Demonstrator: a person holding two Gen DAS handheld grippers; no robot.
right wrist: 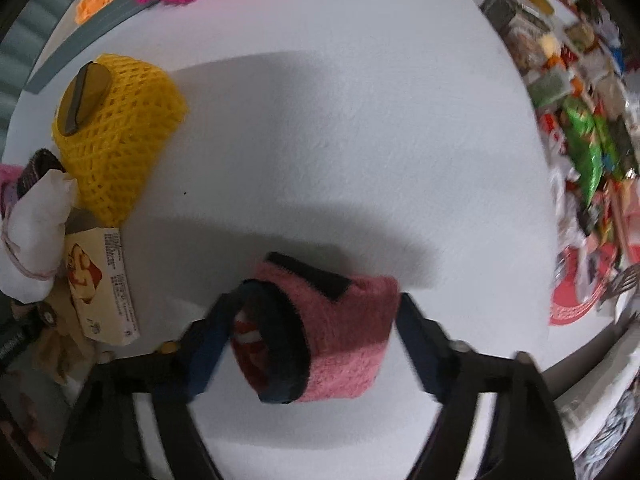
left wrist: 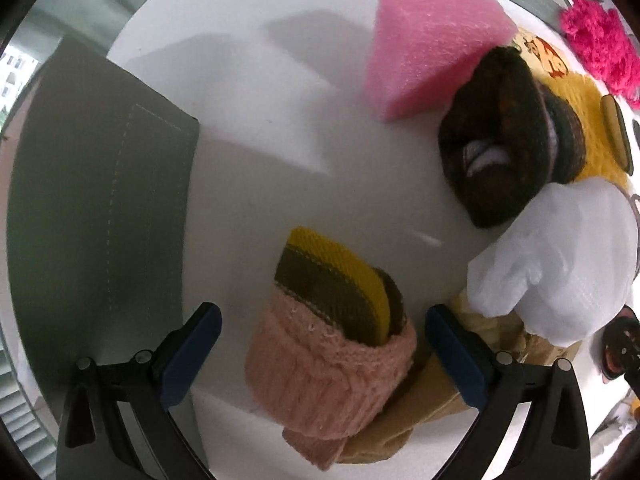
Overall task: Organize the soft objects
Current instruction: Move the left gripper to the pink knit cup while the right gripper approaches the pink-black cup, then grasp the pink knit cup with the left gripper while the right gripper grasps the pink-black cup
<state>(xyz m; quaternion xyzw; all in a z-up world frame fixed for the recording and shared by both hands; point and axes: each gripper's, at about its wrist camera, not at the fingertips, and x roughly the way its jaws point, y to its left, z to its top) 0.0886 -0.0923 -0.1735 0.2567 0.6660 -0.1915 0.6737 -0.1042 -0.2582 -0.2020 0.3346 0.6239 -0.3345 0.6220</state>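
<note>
Pink sock roll (right wrist: pixel 336 332) between right tongs (right wrist: pixel 316 320), pads touching

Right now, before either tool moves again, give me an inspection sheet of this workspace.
Surface: white table, bare in the middle.
Job's things: peach sock roll between left tool pads; pink-black sock roll between right tool pads; pink foam; yellow net sleeve.
Clutter: packets at far edge.
Grippers: left open, not touching; right closing on its roll.
Cables: nothing seen.
Surroundings: grey fabric bin.
</note>
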